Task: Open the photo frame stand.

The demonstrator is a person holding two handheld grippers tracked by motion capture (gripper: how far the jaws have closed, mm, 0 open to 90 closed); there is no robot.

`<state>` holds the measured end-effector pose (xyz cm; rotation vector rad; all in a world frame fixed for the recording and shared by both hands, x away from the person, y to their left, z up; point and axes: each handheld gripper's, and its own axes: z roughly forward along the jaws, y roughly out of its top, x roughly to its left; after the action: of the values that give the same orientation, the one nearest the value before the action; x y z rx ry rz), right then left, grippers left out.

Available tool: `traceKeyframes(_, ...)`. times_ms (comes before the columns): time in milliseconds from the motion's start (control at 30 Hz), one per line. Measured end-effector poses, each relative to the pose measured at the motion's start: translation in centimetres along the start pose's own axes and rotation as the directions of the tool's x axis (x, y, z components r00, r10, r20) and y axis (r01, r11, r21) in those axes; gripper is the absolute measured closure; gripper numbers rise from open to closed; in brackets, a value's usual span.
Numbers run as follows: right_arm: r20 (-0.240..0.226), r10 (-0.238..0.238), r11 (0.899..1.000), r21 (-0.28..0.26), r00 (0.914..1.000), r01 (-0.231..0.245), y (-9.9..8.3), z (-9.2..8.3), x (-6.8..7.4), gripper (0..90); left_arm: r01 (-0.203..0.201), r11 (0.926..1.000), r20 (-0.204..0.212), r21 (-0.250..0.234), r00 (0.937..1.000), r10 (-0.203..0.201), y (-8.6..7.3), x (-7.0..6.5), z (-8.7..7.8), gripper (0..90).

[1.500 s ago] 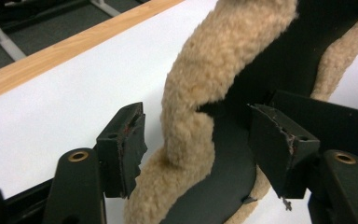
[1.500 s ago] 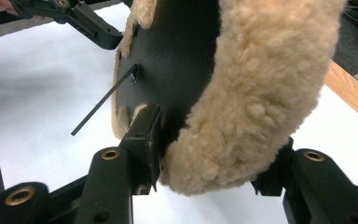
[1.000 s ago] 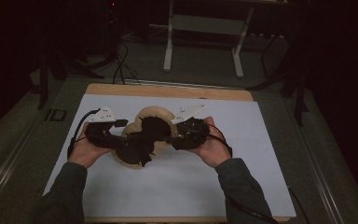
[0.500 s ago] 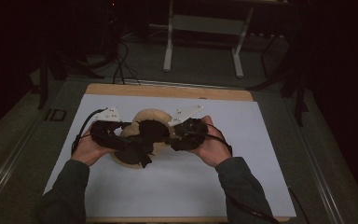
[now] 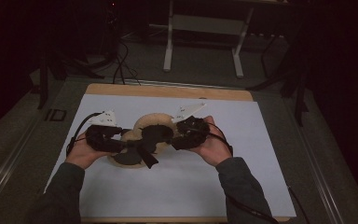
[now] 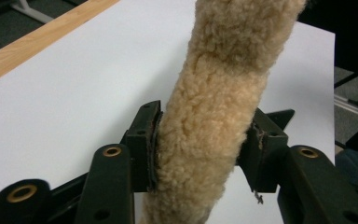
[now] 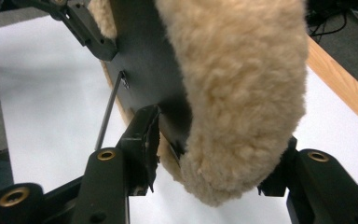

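The tan, woolly fleece piece with a black backing sits mid-table on the white sheet, bunched up between both tools, just inside the far half of the sheet.

The left gripper has just been closing its jaws, and in the left gripper view there's a thick roll of fleece between them. Both pads of that gripper are squeezing its sides, so that's a firm pinch.

Over on the other side, the right gripper has just been easing its jaws wider. In the right gripper view the fleece's rounded end and the black backing hang between them. One pad sits close to the backing and the far pad is buried under the wool, so I can't tell whether this gripper is really biting.

My read is that we're early. One side is secured and the other grip is being reset, so the lifting or reshaping lies ahead.

The count is one fleece piece, two grippers, two hands, left and right, one white sheet and one wooden tabletop.
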<state>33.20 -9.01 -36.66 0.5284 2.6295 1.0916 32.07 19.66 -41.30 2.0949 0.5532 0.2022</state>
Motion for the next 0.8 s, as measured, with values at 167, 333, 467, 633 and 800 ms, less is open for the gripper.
traceKeyframes(167, -0.005, 0.018, 1.0, 0.003, 0.9998, -0.018, -0.13, 0.06, -0.18, 47.3, -0.005, 0.9999, 0.025, -0.013, 0.9997, 0.005, -0.27, -0.03, -0.18, 59.4)
traceKeyframes(333, -0.011, 0.042, 0.999, -0.006, 0.9991, -0.042, -0.24, 0.14, -0.29, 44.9, -0.025, 0.9996, 0.033, -0.01, 0.9991, 0.026, -0.38, -0.23, -0.32, 62.3)
traceKeyframes(467, -0.02, 0.061, 0.998, -0.024, 0.9979, -0.062, -0.44, 0.26, -0.47, 43.3, -0.044, 0.999, 0.024, -0.004, 0.9988, 0.044, -0.37, -0.43, -0.36, 63.7)
traceKeyframes(633, -0.027, 0.08, 0.996, -0.032, 0.9965, -0.08, -0.54, 0.32, -0.59, 42.4, -0.056, 0.9984, 0.011, -0.009, 0.9984, 0.056, -0.44, -0.64, -0.31, 63.6)
traceKeyframes(800, -0.03, 0.085, 0.996, -0.033, 0.996, -0.086, -0.67, 0.32, -0.71, 42.5, -0.044, 0.999, 0.011, -0.003, 0.999, 0.044, -0.53, -0.68, 0.2, 58.2)
